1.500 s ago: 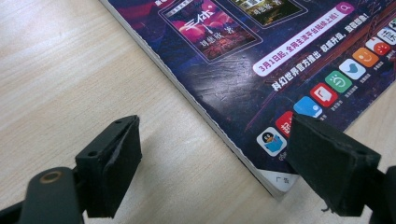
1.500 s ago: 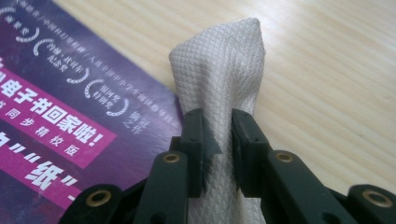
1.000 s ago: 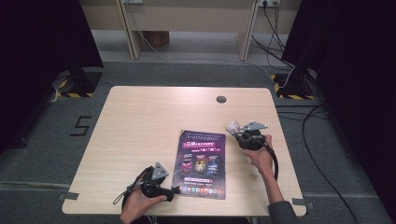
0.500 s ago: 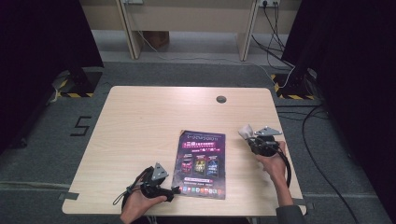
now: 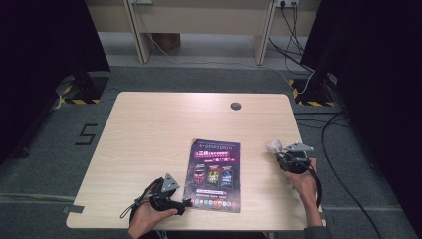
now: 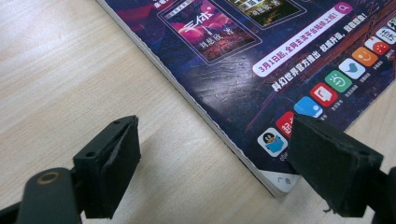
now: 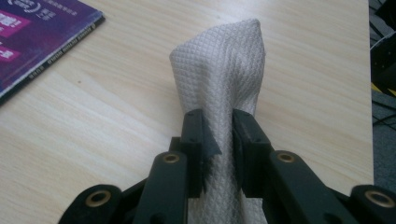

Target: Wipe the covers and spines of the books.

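Pale wooden table (image 5: 164, 129) under everything. Purple magazine (image 5: 215, 174) flat on it, its lower corner lying between the wide-spread fingers (image 6: 109, 172) of the left gripper (image 5: 186, 203), one finger over bare wood just beside the spine, the other above the cover's printed icons; nothing gripped. Right gripper (image 5: 272, 149) well apart from the magazine, near the table's edge, fingers (image 7: 198, 140) pinched tight around a folded white waffle-textured cloth (image 7: 219, 70) rising beyond their tips.
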A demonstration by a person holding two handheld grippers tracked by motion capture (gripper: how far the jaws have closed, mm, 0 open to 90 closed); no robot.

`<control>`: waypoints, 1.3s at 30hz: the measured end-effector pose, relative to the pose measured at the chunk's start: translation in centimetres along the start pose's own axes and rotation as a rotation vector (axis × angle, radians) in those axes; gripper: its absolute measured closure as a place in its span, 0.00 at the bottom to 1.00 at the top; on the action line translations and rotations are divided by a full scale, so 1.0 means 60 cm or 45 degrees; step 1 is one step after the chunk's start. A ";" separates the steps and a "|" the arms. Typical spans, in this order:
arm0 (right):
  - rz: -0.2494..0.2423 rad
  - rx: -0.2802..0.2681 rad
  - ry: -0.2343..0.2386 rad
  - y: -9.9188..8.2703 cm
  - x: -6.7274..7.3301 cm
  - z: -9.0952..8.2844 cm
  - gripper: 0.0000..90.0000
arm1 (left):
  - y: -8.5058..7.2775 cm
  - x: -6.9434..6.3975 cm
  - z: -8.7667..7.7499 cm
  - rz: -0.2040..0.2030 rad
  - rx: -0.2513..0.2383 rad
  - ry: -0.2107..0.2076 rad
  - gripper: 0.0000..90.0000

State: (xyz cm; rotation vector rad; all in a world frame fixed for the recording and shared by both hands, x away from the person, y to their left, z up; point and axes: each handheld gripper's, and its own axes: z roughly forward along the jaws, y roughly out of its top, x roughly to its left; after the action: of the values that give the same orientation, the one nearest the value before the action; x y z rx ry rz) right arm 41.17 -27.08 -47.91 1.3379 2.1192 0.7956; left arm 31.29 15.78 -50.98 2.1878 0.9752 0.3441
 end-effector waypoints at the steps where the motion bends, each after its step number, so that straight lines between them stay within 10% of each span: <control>1: -0.004 0.003 -0.004 -0.002 -0.002 0.000 0.85 | 0.000 0.000 0.000 0.001 0.000 -0.001 0.18; 20: -0.007 0.078 0.008 -0.019 -0.002 0.012 0.80 | -0.001 -0.001 -0.001 0.008 -0.005 0.002 0.18; 33: 0.117 0.001 -0.023 -0.008 -0.003 0.003 0.43 | -0.001 0.000 -0.001 0.007 -0.005 0.001 0.18; 39: 0.146 -0.072 0.094 0.008 0.019 -0.005 0.39 | -0.001 0.000 0.000 0.007 -0.005 -0.001 0.18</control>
State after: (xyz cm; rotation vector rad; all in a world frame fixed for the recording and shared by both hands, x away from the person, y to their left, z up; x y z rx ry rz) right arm 40.84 -25.92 -47.47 1.4306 2.0741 0.9582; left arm 31.27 15.82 -50.99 2.1873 0.9671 0.3476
